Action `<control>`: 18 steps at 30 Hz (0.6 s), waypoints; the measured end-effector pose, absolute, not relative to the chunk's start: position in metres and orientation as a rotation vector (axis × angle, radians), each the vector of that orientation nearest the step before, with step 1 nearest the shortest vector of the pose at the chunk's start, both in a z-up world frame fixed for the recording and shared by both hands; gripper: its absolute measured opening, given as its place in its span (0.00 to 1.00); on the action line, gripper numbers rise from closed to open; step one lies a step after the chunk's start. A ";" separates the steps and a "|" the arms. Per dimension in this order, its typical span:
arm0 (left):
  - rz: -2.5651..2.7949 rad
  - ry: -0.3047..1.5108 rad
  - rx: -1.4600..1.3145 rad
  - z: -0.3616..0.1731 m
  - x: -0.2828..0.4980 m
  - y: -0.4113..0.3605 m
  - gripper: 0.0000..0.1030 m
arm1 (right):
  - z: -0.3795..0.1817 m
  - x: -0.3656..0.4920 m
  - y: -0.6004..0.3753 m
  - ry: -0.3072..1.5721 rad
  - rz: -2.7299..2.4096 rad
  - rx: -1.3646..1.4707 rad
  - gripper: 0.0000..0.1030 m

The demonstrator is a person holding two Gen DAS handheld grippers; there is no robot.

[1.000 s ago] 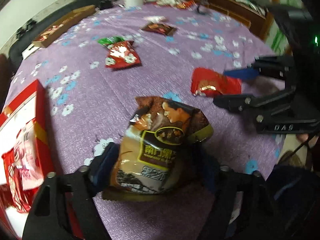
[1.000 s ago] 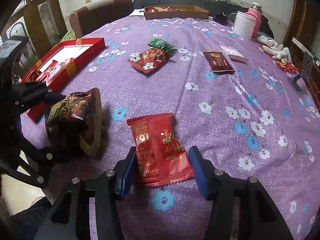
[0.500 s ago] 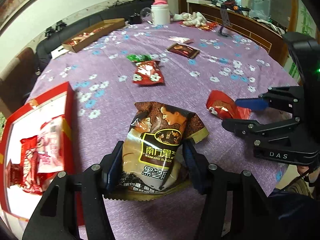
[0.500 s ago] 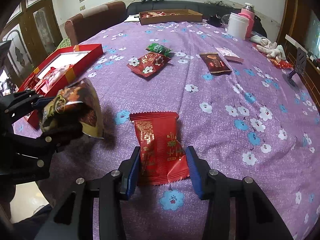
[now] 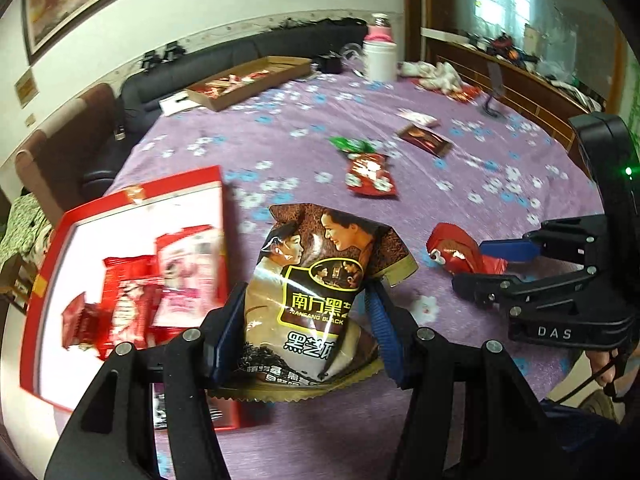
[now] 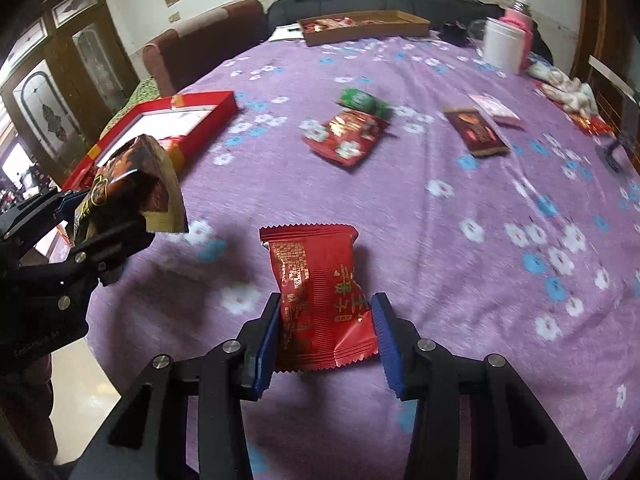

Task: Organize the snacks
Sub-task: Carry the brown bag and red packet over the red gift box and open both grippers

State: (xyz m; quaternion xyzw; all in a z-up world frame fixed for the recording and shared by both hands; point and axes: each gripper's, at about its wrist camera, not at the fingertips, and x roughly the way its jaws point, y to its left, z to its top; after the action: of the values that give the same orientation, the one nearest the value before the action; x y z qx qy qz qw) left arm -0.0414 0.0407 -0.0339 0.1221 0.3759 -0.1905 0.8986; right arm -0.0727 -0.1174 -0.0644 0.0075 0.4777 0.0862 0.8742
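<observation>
Left wrist view: left gripper [image 5: 306, 334] at lower centre, its blue pads clamped on both sides of a brown sesame snack bag [image 5: 316, 292], which is raised clear of the purple flowered tablecloth [image 5: 280, 132]. Jaws were closing over the last second with the bag between them and now hold steady. Red gift box [image 5: 132, 196] fills the left of the frame, open, with red and pink packets lying inside; the bag's lower edge overlaps the box's near corner in the picture. Right gripper [image 5: 486, 266] enters from the right edge, pinching a red packet [image 5: 456, 250]. Loose on the cloth at upper centre: a red flowered packet [image 5: 370, 176], a green packet [image 5: 350, 145] touching its far end, and a dark brown packet [image 5: 426, 141] further right. Cardboard tray [image 5: 248, 82] of snacks and a white canister [image 5: 379, 60] sit at the far edge.

Right wrist view: right gripper [image 6: 326, 340] at lower centre, pads pressed against the crumpled red packet [image 6: 320, 292], jaws having just been closing on it; the packet's lower part looks lifted off the cloth, though I cannot tell for certain. Left gripper [image 6: 100, 216] at the left edge carries the brown bag [image 6: 132, 184] in the air, in front of the red box [image 6: 192, 108]. Red flowered packet [image 6: 346, 136], green packet [image 6: 362, 100] and dark brown packet [image 6: 478, 132] lie across the upper middle, well apart from both tools.
</observation>
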 end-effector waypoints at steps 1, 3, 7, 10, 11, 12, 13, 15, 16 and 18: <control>-0.381 0.776 0.244 -0.033 -0.040 0.045 0.56 | -0.062 -0.070 -0.111 0.992 0.191 0.011 0.43; -0.362 0.771 0.234 -0.031 -0.039 0.054 0.56 | -0.058 -0.067 -0.104 0.985 0.203 0.003 0.43; -0.353 0.768 0.223 -0.029 -0.041 0.061 0.56 | -0.058 -0.063 -0.096 0.988 0.210 0.003 0.43; -0.359 0.765 0.226 -0.029 -0.046 0.060 0.56 | -0.061 -0.062 -0.100 0.995 0.200 0.024 0.43; -0.359 0.763 0.225 -0.028 -0.047 0.060 0.56 | -0.060 -0.062 -0.101 0.996 0.194 0.032 0.43; -0.357 0.756 0.225 -0.026 -0.048 0.060 0.56 | -0.059 -0.062 -0.101 0.993 0.192 0.033 0.43; -0.353 0.748 0.225 -0.025 -0.050 0.061 0.56 | -0.058 -0.062 -0.101 0.990 0.192 0.029 0.43; -0.340 0.735 0.208 -0.020 -0.053 0.069 0.56 | -0.055 -0.064 -0.099 0.982 0.199 0.022 0.43; -0.321 0.725 0.195 -0.017 -0.054 0.075 0.56 | -0.053 -0.065 -0.097 0.978 0.206 0.023 0.43; -0.287 0.713 0.193 -0.013 -0.056 0.084 0.56 | -0.049 -0.066 -0.093 0.965 0.222 0.026 0.43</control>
State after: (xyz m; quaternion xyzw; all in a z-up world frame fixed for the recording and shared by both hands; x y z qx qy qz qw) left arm -0.0562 0.0844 -0.0133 0.0938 0.3473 -0.1399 0.9225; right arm -0.0662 -0.0932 -0.0487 0.0125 0.4631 0.1066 0.8798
